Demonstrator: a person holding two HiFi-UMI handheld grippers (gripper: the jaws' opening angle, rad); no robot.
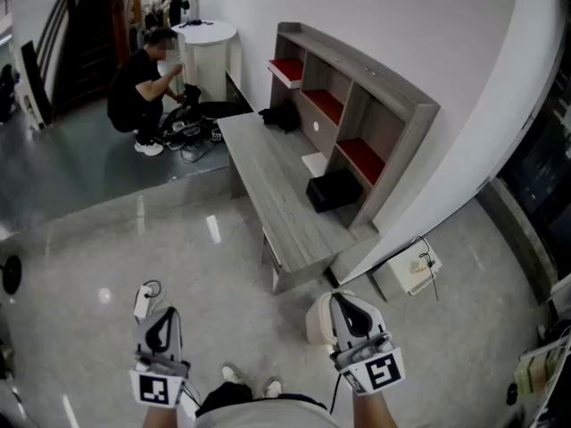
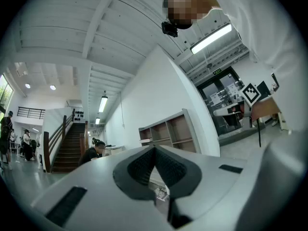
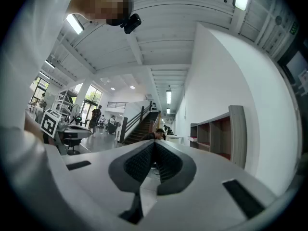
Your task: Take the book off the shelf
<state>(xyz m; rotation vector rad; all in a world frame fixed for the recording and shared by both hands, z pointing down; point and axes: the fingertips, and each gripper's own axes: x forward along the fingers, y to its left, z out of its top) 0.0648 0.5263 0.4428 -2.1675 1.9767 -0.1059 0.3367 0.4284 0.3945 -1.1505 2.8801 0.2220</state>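
Note:
A grey shelf unit stands on a long grey bench against the white wall. Flat red things lie in three of its compartments; the top one juts out over the front edge with a white side showing, and I cannot tell which is the book. My left gripper and right gripper are held low by my body, well short of the bench. Both are shut with nothing between the jaws. The left gripper and the right gripper each face the shelf from a distance.
On the bench lie a black box, a white sheet and a black bag. A person crouches by a round white table at the bench's far end. A white box sits on the floor near the bench.

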